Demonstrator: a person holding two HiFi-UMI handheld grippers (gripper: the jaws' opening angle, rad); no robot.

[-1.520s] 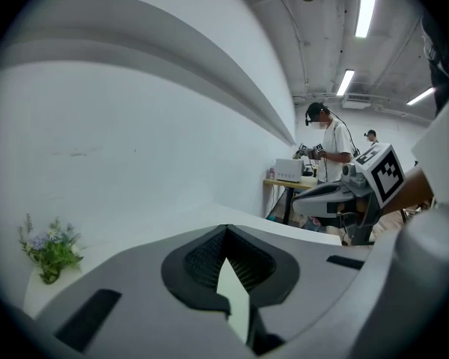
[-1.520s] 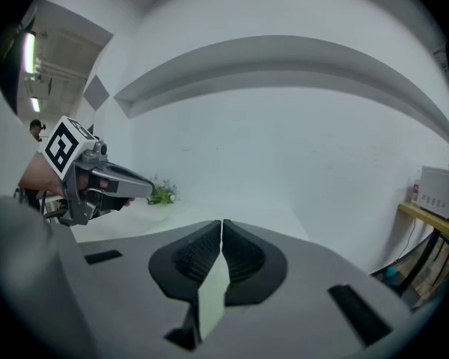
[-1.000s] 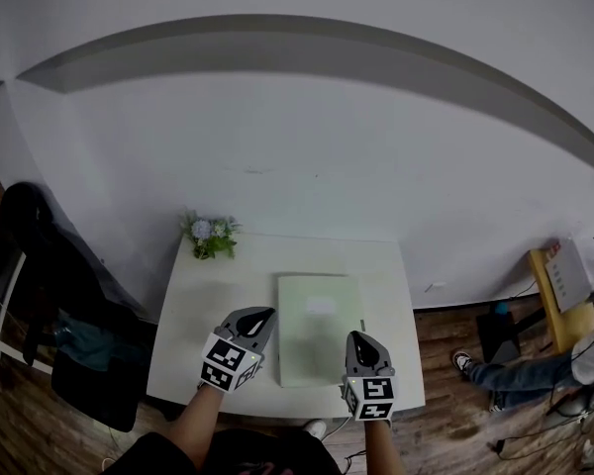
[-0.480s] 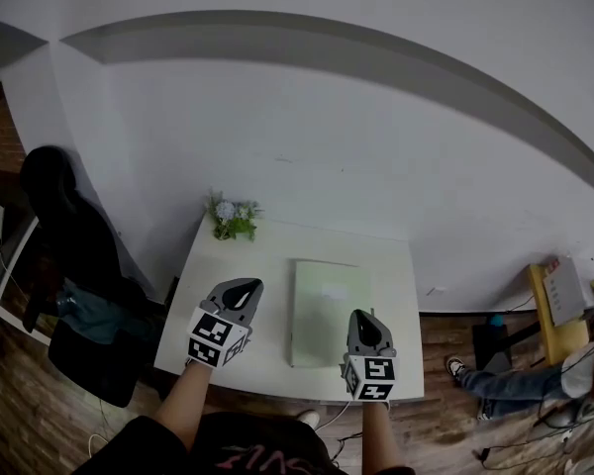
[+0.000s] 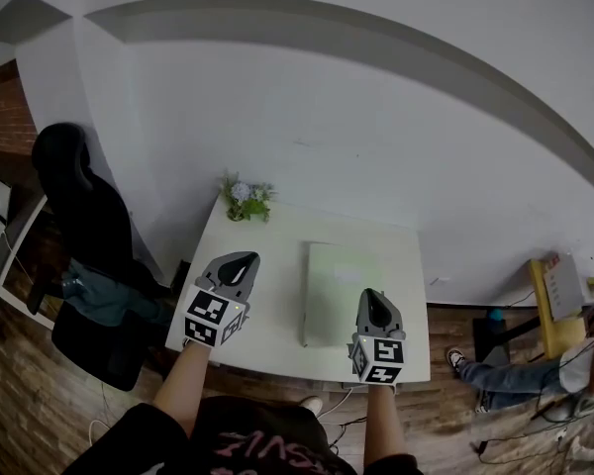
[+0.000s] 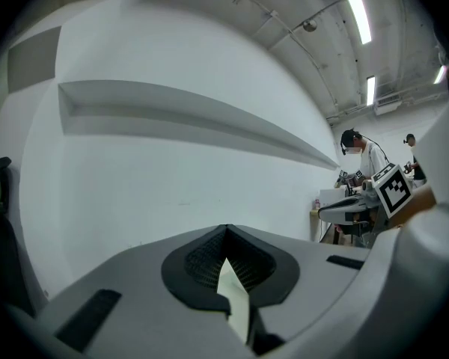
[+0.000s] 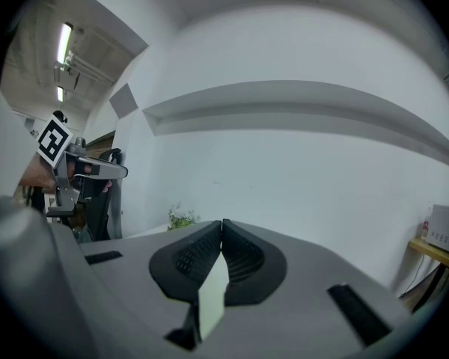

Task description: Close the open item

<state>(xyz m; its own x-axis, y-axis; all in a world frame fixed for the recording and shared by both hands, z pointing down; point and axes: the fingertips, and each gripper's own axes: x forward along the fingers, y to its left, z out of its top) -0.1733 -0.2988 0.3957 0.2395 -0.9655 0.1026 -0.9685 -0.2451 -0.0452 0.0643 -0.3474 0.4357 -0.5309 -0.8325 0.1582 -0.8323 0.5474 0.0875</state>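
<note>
The bench [image 5: 262,310] is smooth matt white. Pale green book [image 5: 339,283] has a matt, papery cover. Left gripper [image 5: 240,258] and right gripper [image 5: 372,295] – matt grey plastic, ribbed black pads [image 6: 202,260] inside the jaws. The floor [image 5: 35,409] is brown wood planks.

The book [image 5: 339,283] was logged as pale green, the table [image 5: 262,320] as white. The left gripper [image 5: 240,261] and right gripper [image 5: 373,296] were marked grey, with black ribbed pads [image 7: 193,254] and cubes patterned in black-and-white squares. The plant [image 5: 246,198] was noted green with pale blooms, the chair [image 5: 79,206] black, the floor [image 5: 40,404] brown wood-grain.
</note>
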